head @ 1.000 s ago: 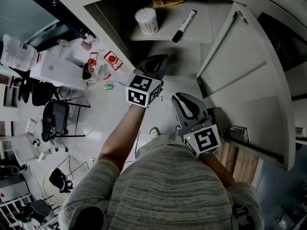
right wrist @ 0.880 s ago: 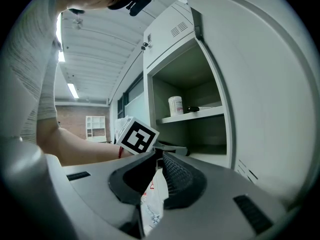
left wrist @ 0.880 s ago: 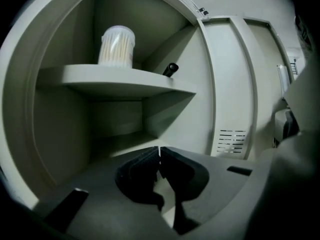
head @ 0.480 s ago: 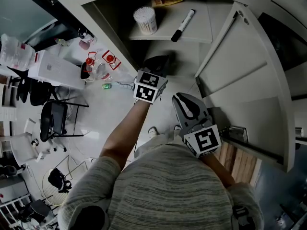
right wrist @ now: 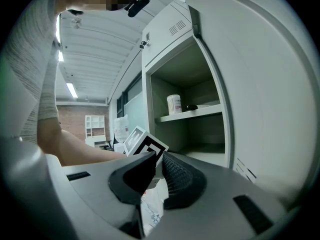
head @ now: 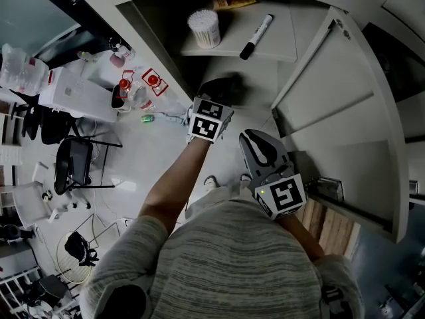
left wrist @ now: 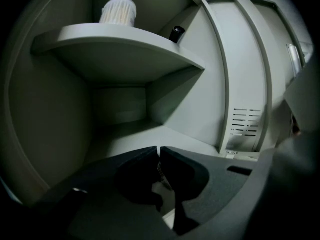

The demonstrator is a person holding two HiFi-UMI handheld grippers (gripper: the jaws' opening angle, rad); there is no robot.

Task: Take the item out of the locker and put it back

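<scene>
The locker stands open, with its door [head: 339,98] swung out to the right. On its upper shelf [head: 279,45] stand a white tub of cotton swabs [head: 203,28] and a black marker [head: 255,36]. The left gripper view shows the same tub [left wrist: 118,11] and marker [left wrist: 176,34] from below. My left gripper [head: 222,87] reaches into the bare compartment under that shelf; its jaws [left wrist: 159,151] are shut with nothing between them. My right gripper [head: 251,138] hangs back outside the locker, by the door. Its jaws [right wrist: 159,156] are closed tip to tip and hold nothing.
Left of the locker, a desk carries a white box [head: 73,95], bottles and red-capped items [head: 153,80]. A black office chair [head: 73,168] stands on the floor below it. The locker door's edge [right wrist: 220,114] runs close beside my right gripper.
My left gripper has sunk and pushed forward, from in front of the shelf into the compartment below it. The right gripper has kept still. The tub and marker have not moved.
</scene>
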